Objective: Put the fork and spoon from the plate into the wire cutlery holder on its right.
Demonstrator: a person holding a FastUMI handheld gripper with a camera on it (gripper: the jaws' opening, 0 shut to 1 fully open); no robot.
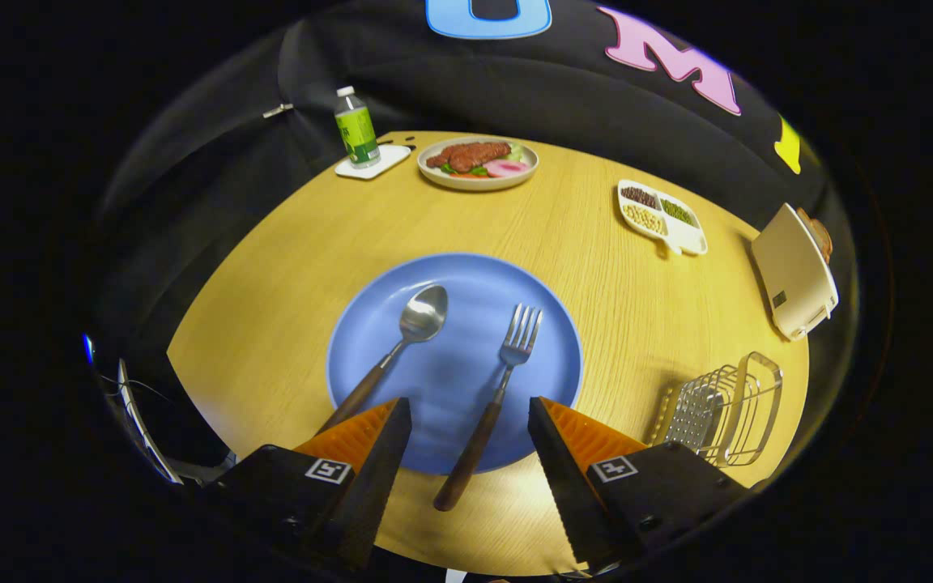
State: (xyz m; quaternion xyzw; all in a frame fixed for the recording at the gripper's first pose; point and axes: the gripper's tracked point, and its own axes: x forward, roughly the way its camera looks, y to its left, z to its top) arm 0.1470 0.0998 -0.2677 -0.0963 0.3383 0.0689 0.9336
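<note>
The hand-held gripper [469, 421] hangs above the near rim of the plate [466, 372], fingers spread wide and holding nothing, the fork [492, 401] lying between them with its wooden handle past the rim toward the camera. The spoon [392, 356] lies beside it on the plate, its handle running under the left finger. The holder [722, 409] stands on the counter [596, 267] just right of the plate. The slim handle could slip or pivot in a pinch taken off-centre, and the tines might snag the holder's wires going in.
</note>
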